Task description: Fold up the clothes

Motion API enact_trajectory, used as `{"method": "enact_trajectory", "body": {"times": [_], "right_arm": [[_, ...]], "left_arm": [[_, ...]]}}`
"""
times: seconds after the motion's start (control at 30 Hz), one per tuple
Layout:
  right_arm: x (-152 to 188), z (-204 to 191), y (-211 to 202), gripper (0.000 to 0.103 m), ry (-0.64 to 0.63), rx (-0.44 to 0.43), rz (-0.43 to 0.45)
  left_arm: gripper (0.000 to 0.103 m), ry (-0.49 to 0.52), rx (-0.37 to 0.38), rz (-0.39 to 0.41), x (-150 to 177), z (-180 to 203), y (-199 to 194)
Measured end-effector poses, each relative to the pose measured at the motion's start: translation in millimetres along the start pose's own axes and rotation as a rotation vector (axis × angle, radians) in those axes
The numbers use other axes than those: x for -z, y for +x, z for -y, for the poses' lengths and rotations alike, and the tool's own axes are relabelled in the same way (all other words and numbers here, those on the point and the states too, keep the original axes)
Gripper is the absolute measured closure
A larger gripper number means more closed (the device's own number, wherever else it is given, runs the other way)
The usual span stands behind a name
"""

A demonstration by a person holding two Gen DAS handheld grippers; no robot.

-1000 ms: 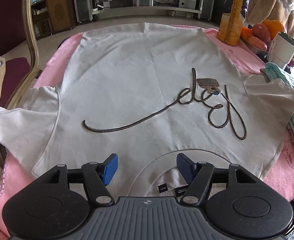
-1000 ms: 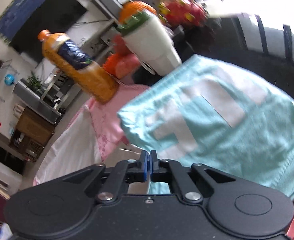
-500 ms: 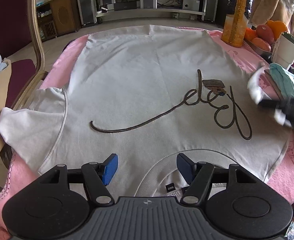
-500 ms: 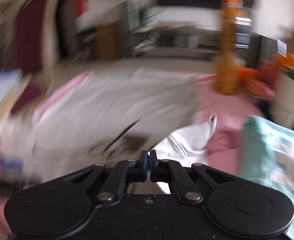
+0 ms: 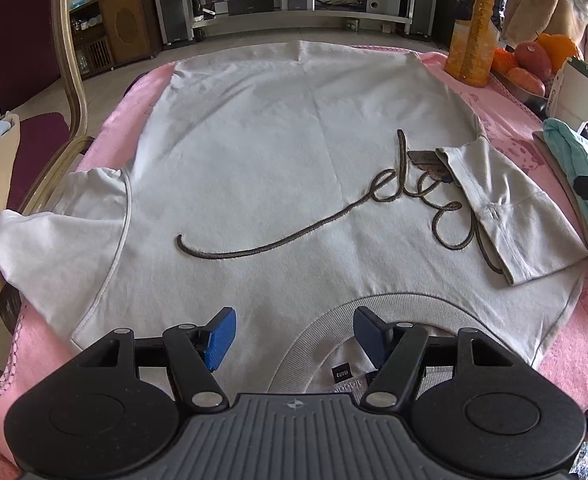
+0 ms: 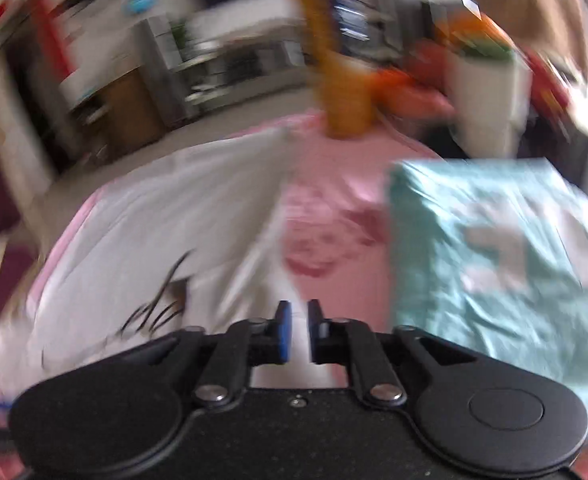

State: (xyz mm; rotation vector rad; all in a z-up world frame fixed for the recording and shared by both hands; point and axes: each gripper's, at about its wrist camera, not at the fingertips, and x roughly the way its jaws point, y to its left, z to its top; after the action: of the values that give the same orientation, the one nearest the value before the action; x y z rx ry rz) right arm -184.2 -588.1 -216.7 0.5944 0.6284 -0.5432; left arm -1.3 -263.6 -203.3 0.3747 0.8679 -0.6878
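Note:
A pale grey T-shirt [image 5: 261,168] with a brown script design lies flat, front up, on a pink table cover [image 5: 506,104]. Its right sleeve [image 5: 506,208] is folded in over the script; the left sleeve [image 5: 53,224] lies spread out. My left gripper [image 5: 294,338] hovers open over the collar [image 5: 322,340], holding nothing. The right wrist view is blurred: my right gripper [image 6: 296,330] is slightly open and empty, above the pink cover [image 6: 326,240] between the grey shirt [image 6: 165,220] and a folded teal shirt [image 6: 494,252]. A dark part of the right gripper shows at the left view's right edge.
An orange juice bottle [image 5: 476,20], a fruit bowl [image 5: 530,68] and a white cup [image 5: 578,88] stand at the back right. The folded teal shirt [image 5: 582,184] lies on the right edge. A chair [image 5: 69,92] with clothes stands left. Shelves line the far wall.
The right gripper carried the shirt's right sleeve inward over the script, let it go and opened, then drew back right. The left gripper stayed open over the collar.

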Motion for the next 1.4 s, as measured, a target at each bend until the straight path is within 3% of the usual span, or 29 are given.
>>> {"method": "enact_trajectory", "body": {"times": [0.07,0.2,0.37,0.47,0.57,0.67,0.8,0.87,1.03,1.23,1.4], "right_arm": [[1.7,-0.4,10.0,0.094,0.001,-0.008,-0.038],[18.4,-17.6,33.7,0.095,-0.154,0.091,-0.113],[34.2,-26.9,16.0,0.095,-0.247,0.207,-0.215],[38.5,-21.9,3.1,0.094,-0.230,0.233,-0.230],[33.7,-21.8,-6.7,0.094,-0.197,0.187,-0.149],[25.3,-30.3,-7.6,0.094,-0.171,0.077,-0.057],[26.0,-42.3,13.9,0.094,-0.121,-0.105,-0.120],[29.6,-49.9,26.9,0.094,-0.125,-0.142,-0.162],[43.0,-60.1,43.3,0.096,-0.202,-0.111,-0.207],[60.4,-62.2,13.4,0.095,-0.254,-0.096,-0.311],[66.5,-54.5,-10.8,0.088,-0.217,-0.092,-0.265]], "left_arm": [[0.037,0.006,0.000,-0.003,0.7,1.1,1.1],[0.037,0.022,-0.019,-0.012,3.3,1.3,4.9],[0.037,0.004,-0.032,-0.015,3.6,-5.7,2.7],[0.037,-0.010,-0.031,-0.015,2.6,-8.6,0.0],[0.038,-0.026,-0.047,0.010,0.5,-11.6,-4.4],[0.047,-0.031,-0.073,0.027,-1.7,-14.2,-4.5],[0.058,-0.036,-0.053,-0.002,-1.4,-17.5,5.1],[0.059,-0.037,-0.037,-0.010,-0.5,-18.6,9.6],[0.056,-0.047,-0.012,-0.003,-2.5,-22.3,16.7],[0.050,0.006,-0.061,-0.047,9.2,-17.8,0.9],[0.050,0.022,-0.062,-0.073,32.1,-16.3,-27.1]]}}
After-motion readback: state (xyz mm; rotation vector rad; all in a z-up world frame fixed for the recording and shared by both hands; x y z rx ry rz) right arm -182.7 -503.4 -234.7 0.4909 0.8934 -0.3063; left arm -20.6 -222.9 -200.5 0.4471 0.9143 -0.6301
